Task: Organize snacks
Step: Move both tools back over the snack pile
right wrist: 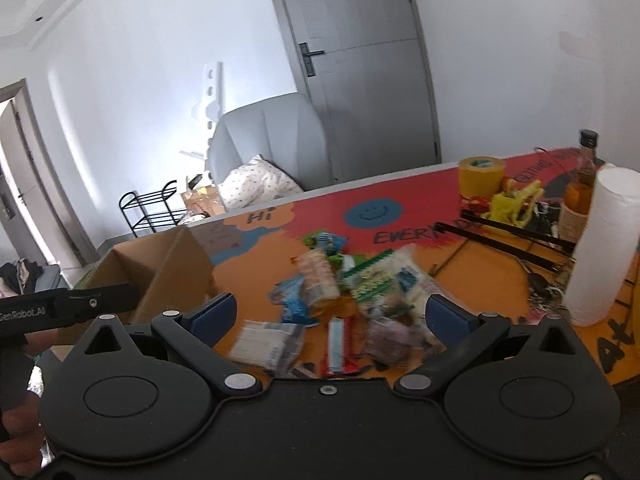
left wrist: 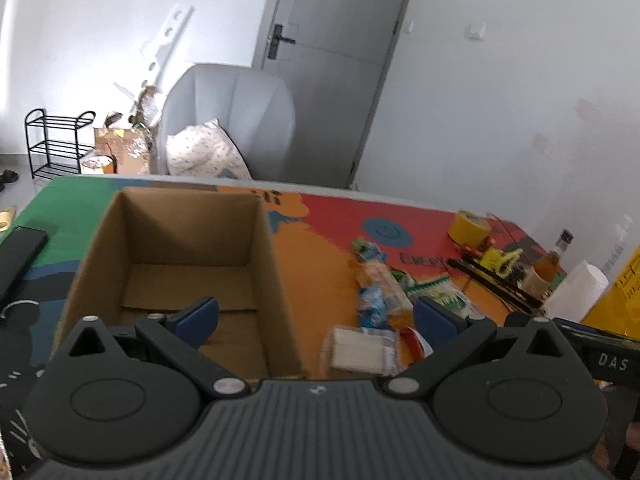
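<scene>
1. Your open brown cardboard box [left wrist: 180, 276] sat on the colourful printed table top [left wrist: 312, 256], its right wall standing just left of the snack pile, with a bare orange strip of table between them.
2. The heap of small wrapped snack packets [right wrist: 340, 292] lay close together in the middle of the table, several touching or overlapping; motion blur hid their labels.
3. A flat white packet [right wrist: 268, 340] and a red-and-white bar wrapper [right wrist: 338, 344] lay nearest you, at the front edge of the pile.
4. To the right, the room narrowed: a white paper towel roll [right wrist: 600, 248] stood upright near the table edge, with long black rods [right wrist: 516, 232], a yellow tape roll [right wrist: 480, 176] and a glass bottle [right wrist: 582, 188] behind it.
5. Your left gripper [left wrist: 316, 314] hung above the box's right wall, its blue-padded fingers spread wide apart and holding nothing.
6. Your right gripper [right wrist: 330, 314] hovered over the near side of the pile, equally wide, empty, touching no packet.
7. The box floor looked bare inside.
</scene>
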Available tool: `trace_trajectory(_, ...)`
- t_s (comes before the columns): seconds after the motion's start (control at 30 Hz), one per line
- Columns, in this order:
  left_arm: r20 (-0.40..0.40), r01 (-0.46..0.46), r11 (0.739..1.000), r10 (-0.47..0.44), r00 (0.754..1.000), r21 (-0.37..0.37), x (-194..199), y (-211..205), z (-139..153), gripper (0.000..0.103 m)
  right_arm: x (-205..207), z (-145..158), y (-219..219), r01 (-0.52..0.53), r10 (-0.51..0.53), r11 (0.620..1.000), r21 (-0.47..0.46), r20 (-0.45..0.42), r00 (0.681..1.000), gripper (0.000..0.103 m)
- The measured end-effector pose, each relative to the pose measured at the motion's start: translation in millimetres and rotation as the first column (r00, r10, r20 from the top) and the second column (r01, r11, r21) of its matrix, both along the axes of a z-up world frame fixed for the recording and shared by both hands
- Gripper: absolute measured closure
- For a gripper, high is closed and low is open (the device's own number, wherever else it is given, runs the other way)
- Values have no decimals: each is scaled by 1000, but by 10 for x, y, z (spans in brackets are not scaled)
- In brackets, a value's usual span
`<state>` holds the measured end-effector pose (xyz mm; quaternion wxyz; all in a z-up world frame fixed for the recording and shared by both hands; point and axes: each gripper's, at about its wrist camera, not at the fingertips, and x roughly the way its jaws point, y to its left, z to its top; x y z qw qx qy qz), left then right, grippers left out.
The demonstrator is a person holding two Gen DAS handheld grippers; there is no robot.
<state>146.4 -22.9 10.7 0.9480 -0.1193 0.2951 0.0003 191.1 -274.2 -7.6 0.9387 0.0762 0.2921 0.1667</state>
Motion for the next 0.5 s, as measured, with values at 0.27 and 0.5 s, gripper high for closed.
trace_trajectory(0.27, -14, 94, 996, -94, 995, 2, 94, -264, -63, 0, 62, -145, -243, 28, -27, 1000, 13, -23, 999, 0)
trace_trajectory(0.5, -21, 139, 990, -139, 990, 1, 214, -492, -145, 2, 145, -269, -387, 25, -23, 999, 29, -50, 998, 12)
